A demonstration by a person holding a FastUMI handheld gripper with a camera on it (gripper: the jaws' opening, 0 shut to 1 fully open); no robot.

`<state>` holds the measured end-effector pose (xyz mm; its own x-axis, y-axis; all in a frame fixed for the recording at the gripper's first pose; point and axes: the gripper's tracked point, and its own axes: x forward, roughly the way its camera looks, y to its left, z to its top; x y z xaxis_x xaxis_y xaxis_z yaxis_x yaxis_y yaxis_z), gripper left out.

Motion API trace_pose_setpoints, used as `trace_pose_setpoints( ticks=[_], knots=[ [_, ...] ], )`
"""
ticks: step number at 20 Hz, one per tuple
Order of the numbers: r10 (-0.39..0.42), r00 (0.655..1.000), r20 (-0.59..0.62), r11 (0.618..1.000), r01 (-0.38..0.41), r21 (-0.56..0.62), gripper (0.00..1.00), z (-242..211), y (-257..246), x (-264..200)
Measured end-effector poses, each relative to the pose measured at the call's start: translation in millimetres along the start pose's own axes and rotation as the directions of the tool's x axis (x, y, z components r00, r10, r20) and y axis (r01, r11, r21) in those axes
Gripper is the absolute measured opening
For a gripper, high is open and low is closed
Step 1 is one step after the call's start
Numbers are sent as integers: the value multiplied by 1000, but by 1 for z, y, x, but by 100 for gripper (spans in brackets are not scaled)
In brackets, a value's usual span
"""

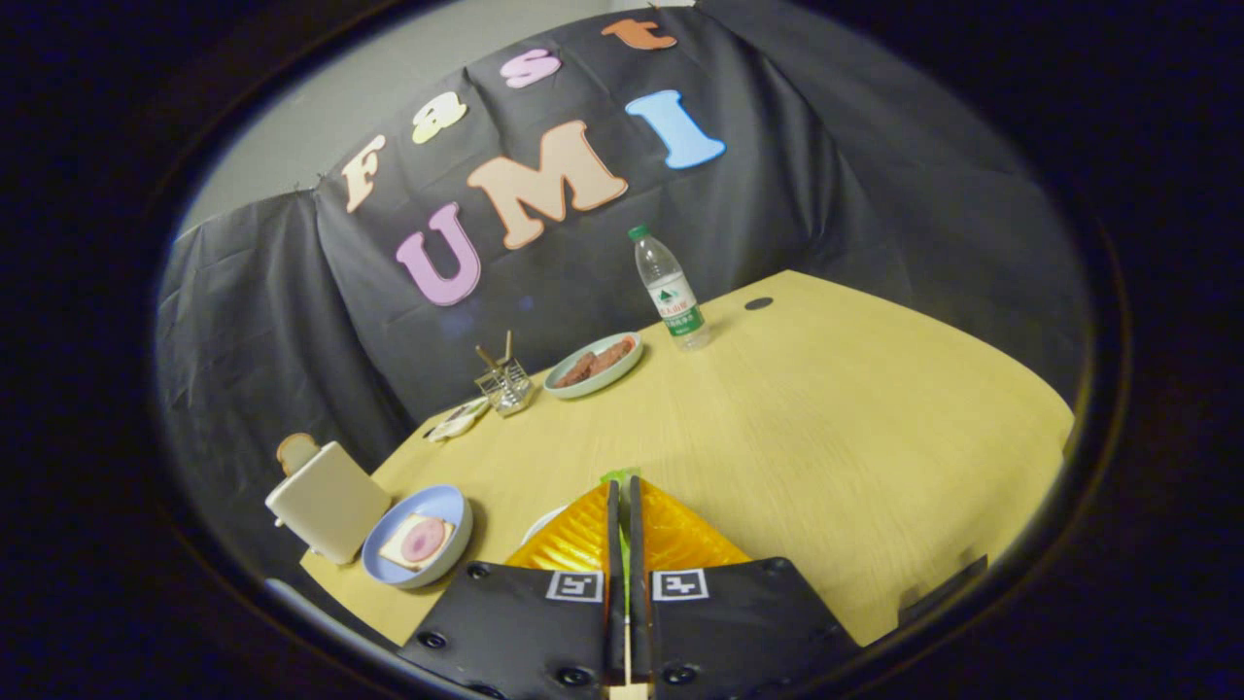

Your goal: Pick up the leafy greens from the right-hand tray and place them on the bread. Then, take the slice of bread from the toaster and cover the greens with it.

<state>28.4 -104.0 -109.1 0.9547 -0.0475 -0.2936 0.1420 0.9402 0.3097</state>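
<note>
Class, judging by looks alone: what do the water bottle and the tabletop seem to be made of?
Water bottle: probably clear plastic, since it is see-through and glossy. Tabletop: wood or wood-look laminate, matte, with faint grain lines. The gripper is shut on the leafy greens.

Square black-and-white coded markers (574,585) sit on the gripper (623,506) behind its fingers, one each side; far beyond them, the water bottle (669,288) wears a green-and-white label, print too small to read.

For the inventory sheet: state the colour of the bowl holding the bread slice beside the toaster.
Light blue. The bowl shows best in the gripper view, near the toaster.
</note>
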Motion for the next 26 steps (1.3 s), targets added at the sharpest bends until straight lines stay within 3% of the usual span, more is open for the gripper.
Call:
trace_pose_setpoints(
  ticks=[7, 14, 26],
  knots=[
    [138, 981, 133, 989, -144, 37, 5, 31, 60, -17],
    [296, 929, 221, 941, -323, 98, 5, 44, 135, -21],
    [490, 863, 121, 849, -504, 155, 5, -16, 266, 2]
  ],
)
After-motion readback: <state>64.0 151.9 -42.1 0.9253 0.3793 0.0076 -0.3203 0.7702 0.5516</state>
